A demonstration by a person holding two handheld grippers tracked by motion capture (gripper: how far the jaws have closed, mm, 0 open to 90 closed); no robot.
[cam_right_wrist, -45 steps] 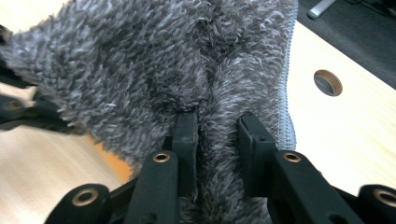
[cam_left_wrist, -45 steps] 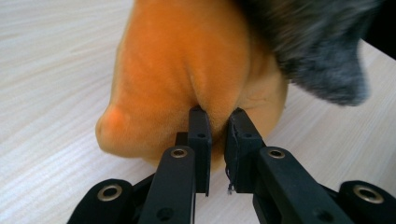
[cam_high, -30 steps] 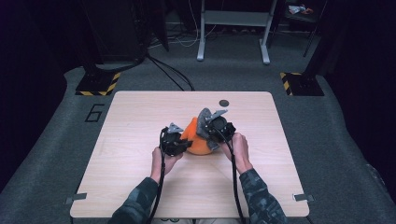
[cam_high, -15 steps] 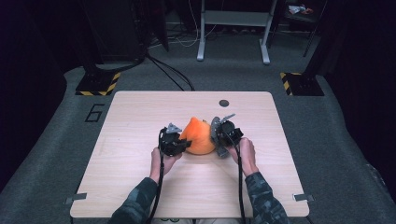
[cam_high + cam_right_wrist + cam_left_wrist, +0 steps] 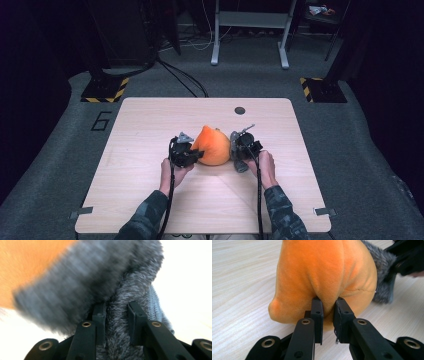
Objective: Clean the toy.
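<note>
An orange plush toy point(image 5: 214, 146) sits on the light wooden table point(image 5: 150, 200), about midway across and slightly toward the near edge, with a grey furry part point(image 5: 239, 162) on its right side. The left tool point(image 5: 327, 305) is clenched on a fold of the orange plush — in the left gripper view its two black pads pinch a ridge of fabric low on the toy's body, the jaws nearly together. The right tool point(image 5: 116, 307) grasps the grey fur: in the right gripper view a tuft is squeezed between its narrow-set jaws, the picture partly blurred. In the high view the left tool point(image 5: 184, 152) and the right tool point(image 5: 244, 148) flank the toy, each touching it, the person's hands just behind them.
</note>
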